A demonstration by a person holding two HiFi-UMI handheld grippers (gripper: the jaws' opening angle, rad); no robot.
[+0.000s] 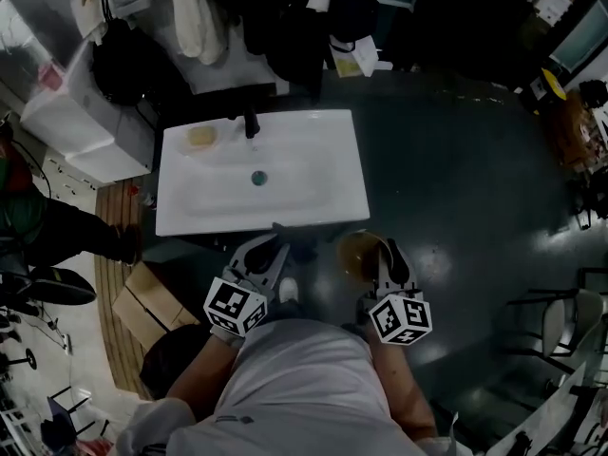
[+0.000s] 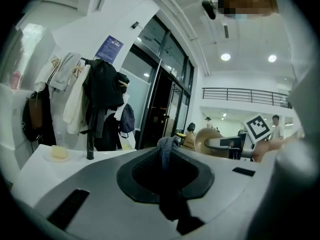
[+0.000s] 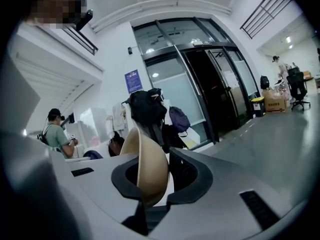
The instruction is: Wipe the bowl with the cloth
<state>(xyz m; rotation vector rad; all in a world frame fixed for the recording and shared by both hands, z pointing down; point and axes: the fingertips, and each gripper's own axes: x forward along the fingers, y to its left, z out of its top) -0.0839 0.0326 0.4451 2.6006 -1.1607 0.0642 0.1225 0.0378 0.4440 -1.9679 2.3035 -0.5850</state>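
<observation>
You hold one cloth [image 2: 167, 145] clenched in your left gripper [image 1: 273, 248], one bowl [image 3: 148, 170] clamped in your right gripper [image 1: 387, 256]; both point nearly level, side by side, before the sink's [image 1: 195, 224] near edge.

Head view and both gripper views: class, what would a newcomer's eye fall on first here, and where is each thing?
The tan bowl, clamped on edge in the right gripper, fills the middle of the right gripper view. A dark cloth is pinched in the shut left gripper. In the head view a bright white sink stands just ahead of both grippers, against the dark floor.
</observation>
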